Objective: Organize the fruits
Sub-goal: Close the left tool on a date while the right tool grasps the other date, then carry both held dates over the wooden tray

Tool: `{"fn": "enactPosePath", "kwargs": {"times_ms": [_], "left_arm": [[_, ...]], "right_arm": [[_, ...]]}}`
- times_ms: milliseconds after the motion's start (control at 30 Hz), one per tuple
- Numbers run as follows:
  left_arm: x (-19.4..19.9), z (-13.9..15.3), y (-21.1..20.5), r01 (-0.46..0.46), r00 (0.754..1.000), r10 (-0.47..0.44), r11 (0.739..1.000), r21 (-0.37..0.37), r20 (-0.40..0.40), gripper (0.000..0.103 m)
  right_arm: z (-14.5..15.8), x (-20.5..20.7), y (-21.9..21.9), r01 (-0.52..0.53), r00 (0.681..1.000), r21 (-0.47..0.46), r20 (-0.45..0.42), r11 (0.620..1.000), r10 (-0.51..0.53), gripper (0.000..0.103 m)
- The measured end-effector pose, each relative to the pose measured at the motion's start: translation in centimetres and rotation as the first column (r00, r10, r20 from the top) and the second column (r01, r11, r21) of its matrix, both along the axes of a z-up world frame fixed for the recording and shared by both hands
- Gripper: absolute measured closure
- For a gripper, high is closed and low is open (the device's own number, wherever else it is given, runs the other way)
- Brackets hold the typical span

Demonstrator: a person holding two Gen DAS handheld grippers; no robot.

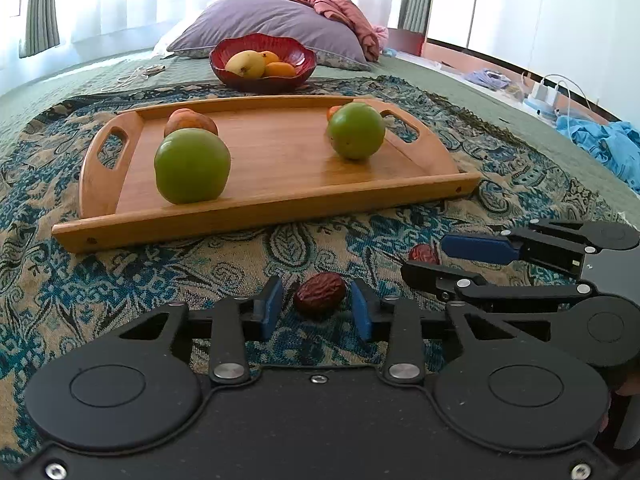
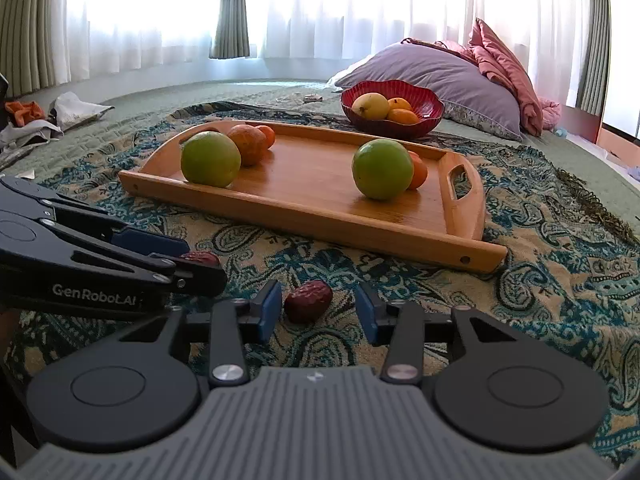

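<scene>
Two dried red dates lie on the patterned blanket. My left gripper (image 1: 318, 308) is open, its blue pads on either side of one date (image 1: 320, 297) without touching it. My right gripper (image 2: 318, 308) is open around the other date (image 2: 308, 301), also apart from it. Each gripper shows in the other's view, the right one (image 1: 426, 258) by its date (image 1: 423, 254), the left one (image 2: 196, 260) by its date (image 2: 199, 258). A wooden tray (image 1: 280, 208) holds two green fruits (image 1: 192, 165) (image 1: 356, 130) and orange fruits (image 2: 250, 144). A red bowl (image 1: 262, 58) holds yellow and orange fruits.
The blanket (image 1: 120, 280) covers a green bedspread. A purple pillow (image 1: 276, 20) and pink cloth lie behind the bowl. Blue clothes (image 1: 600, 140) and chargers sit at the right. Crumpled cloths (image 2: 36, 120) lie at the far left in the right wrist view.
</scene>
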State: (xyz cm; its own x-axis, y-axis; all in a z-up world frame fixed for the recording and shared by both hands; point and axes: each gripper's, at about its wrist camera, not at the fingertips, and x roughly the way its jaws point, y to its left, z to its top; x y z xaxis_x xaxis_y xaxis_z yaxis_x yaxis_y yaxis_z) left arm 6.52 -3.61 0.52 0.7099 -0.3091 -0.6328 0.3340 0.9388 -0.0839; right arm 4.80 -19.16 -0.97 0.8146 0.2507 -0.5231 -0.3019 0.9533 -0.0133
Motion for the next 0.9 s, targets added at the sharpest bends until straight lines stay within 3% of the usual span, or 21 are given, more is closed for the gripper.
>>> {"fn": "enactPosePath", "kwargs": {"times_ms": [100,300,900], "left_arm": [[-0.1,0.0,-0.2,-0.008,1.0,0.008,1.0,0.005,0.01,0.076],[-0.1,0.2,-0.2,-0.023,1.0,0.023,1.0,-0.006,0.019,0.077],[0.6,2.4,-0.1,-0.057,0.994,0.06,0.998,-0.03,0.087,0.077]], "right_arm": [[0.1,0.0,0.2,-0.006,1.0,0.008,-0.004,1.0,0.006,0.063],[0.2,-0.2,0.9,-0.01,1.0,-0.01,0.021,1.0,0.011,0.074],[1.6,0.3,0.6,0.036,0.996,0.026,0.081,0.999,-0.038,0.075]]}}
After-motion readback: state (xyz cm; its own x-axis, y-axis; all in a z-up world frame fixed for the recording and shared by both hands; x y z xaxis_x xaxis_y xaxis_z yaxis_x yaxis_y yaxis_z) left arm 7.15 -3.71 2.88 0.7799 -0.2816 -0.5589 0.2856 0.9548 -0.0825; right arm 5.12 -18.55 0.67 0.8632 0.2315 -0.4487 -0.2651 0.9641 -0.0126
